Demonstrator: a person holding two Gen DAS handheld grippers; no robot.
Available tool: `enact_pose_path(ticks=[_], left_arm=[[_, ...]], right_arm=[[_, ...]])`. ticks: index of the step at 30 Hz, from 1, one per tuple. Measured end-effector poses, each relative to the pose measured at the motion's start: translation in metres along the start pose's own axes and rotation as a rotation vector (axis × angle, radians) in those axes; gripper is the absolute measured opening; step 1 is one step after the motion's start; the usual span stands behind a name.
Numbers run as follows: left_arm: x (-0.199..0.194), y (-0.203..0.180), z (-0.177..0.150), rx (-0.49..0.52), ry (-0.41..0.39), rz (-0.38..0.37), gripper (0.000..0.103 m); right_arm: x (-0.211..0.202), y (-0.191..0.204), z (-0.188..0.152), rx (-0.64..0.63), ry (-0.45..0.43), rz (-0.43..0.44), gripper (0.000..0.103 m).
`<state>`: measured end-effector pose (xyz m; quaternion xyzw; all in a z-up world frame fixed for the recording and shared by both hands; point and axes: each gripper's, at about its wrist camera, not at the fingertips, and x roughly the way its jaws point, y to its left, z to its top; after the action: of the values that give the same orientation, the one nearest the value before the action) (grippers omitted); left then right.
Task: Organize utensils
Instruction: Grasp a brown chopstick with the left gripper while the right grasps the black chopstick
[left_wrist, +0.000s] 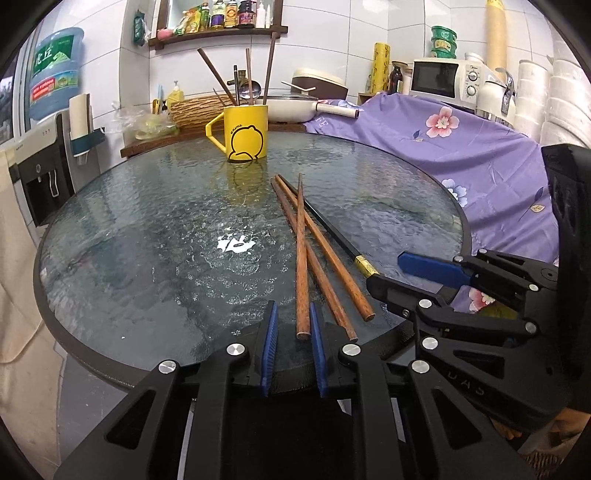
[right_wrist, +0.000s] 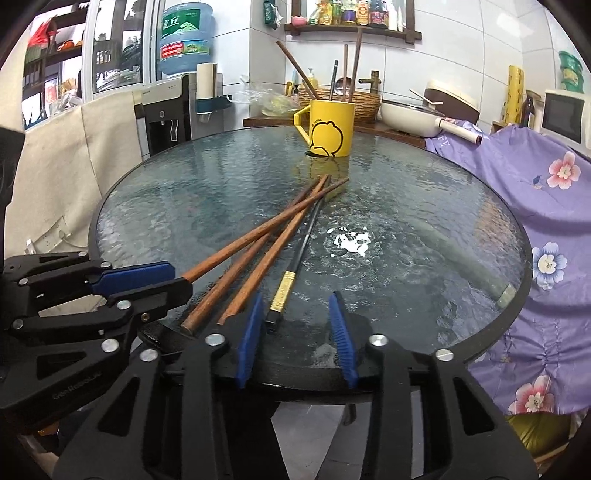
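The left tool (left_wrist: 293, 321) hovers at the near rim of the round glass desk (left_wrist: 147, 236), its blue pads (left_wrist: 271, 332) a little apart with the butt of one brown chopstick (left_wrist: 301, 258) lying between them; whether the pads touch the wood cannot be told. Two more brown chopsticks (left_wrist: 325, 251) lie crossed under it, so three wooden ones rest on the glass, fanned from a shared far end. Just to their right lies one black chopstick (right_wrist: 295, 266) with a gold band near its butt. The right tool (right_wrist: 297, 321) stands wider apart (clearly gripping nothing), and the black chopstick's butt sits just inside its left pad (right_wrist: 249, 328). Beyond the pile, at the far side of the desk, a yellow mug (left_wrist: 245, 133) with a duck outline holds several more sticks and utensils upright. A purple floral cloth (left_wrist: 480, 155) drapes the counter to the right of the desk.
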<state>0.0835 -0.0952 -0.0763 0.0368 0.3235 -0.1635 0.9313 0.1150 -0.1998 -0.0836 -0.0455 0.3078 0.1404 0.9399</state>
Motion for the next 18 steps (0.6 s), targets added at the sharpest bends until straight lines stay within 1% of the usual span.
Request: enact_pose_path(ticks=[2, 4, 5, 6, 8, 18], left_arm=[[0.0006, -0.0006, 0.0002, 0.002, -0.002, 0.003, 0.011], [0.0006, -0.0012, 0.0001, 0.004, -0.004, 0.003, 0.009], [0.0008, -0.0011, -0.0002, 0.004, -0.005, 0.003, 0.008], [0.0009, -0.0008, -0.0005, 0.006, -0.007, 0.005, 0.008], [0.0007, -0.0011, -0.0013, 0.001, -0.01, 0.005, 0.008], [-0.0006, 0.0018, -0.0024, -0.037, -0.026, -0.007, 0.007]], right_arm=[[-0.0008, 0.0015, -0.0011, -0.002, -0.004, -0.002, 0.024], [-0.0015, 0.0009, -0.0019, 0.011, -0.005, 0.006, 0.021], [-0.0015, 0.0006, -0.0025, 0.013, -0.006, 0.002, 0.018], [-0.0015, 0.0011, -0.0033, 0.013, -0.007, -0.001, 0.013], [-0.0018, 0.0026, -0.0041, 0.019, -0.009, -0.002, 0.01], [-0.005, -0.0017, -0.0075, 0.066, -0.032, -0.025, 0.009]])
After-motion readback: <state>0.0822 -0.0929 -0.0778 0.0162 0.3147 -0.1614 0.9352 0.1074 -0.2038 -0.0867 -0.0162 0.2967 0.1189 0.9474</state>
